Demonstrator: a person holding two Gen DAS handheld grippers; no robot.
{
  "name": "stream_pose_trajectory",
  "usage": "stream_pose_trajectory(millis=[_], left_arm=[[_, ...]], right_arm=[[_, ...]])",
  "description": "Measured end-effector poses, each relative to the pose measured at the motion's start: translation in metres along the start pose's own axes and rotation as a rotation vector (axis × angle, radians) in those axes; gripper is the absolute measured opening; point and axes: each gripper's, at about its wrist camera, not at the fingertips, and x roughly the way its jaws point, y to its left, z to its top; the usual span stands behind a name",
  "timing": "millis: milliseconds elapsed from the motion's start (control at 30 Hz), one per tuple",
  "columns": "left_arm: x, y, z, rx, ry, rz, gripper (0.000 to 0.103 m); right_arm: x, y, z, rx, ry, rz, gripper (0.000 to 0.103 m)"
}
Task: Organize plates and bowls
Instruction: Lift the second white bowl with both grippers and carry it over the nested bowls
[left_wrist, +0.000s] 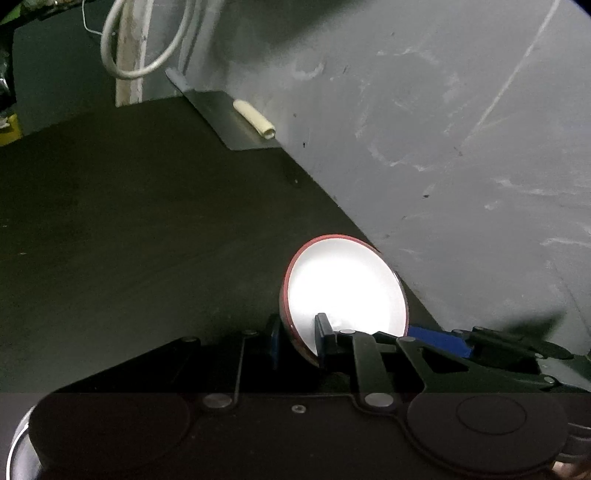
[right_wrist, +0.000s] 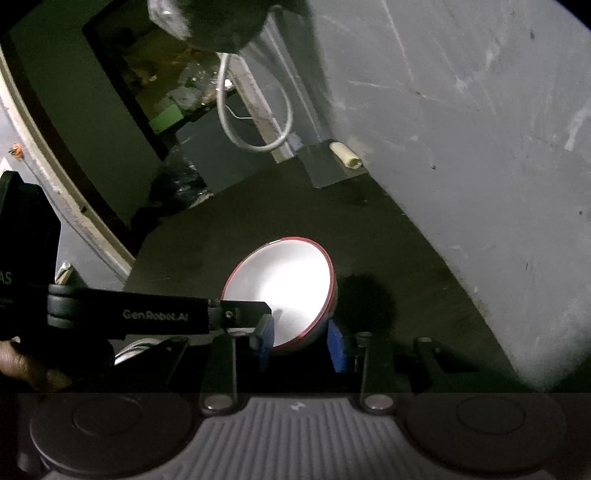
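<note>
While both grippers clamp it from opposite sides, the round white bowl with a red rim and red outer wall hangs tilted over the dark worktop, close to the scuffed grey wall. Left gripper fingers pinch the bowl's rim, one inside, one outside. Right gripper, blue fingers closed on the opposite rim; a cream tube lies far beyond the bowl.

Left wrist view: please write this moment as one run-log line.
object: red-rimmed white bowl, tilted | left gripper: jaws shut on bowl | right gripper: jaws shut on bowl
</note>
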Motion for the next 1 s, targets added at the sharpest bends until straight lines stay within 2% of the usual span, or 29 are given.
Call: stream_pose_trajectory(millis=[267,567,800,1000], left_arm=[[-0.065,0.001,-0.035,-0.017,-0.065,-0.008,0.020],[-0.133,0.011,-0.094,-0.067,-0.116,0.012,0.021],[-0.158,0.017,-0.141,-0.121,-0.079,0.028,0.021],[-0.163,0.017,-0.167,-0.129,-0.032,0.020,0.022]], right_arm=[[-0.044,0.045,-0.018,-0.059,-0.012,0.023,0.036],[-0.083,0.098,-0.053,-0.157,0.011,0.086,0.036],[-0.101,0.126,-0.090,-0.228,0.087,0.116,0.036],[-0.112,0.138,-0.114,-0.275,0.134,0.115,0.036]])
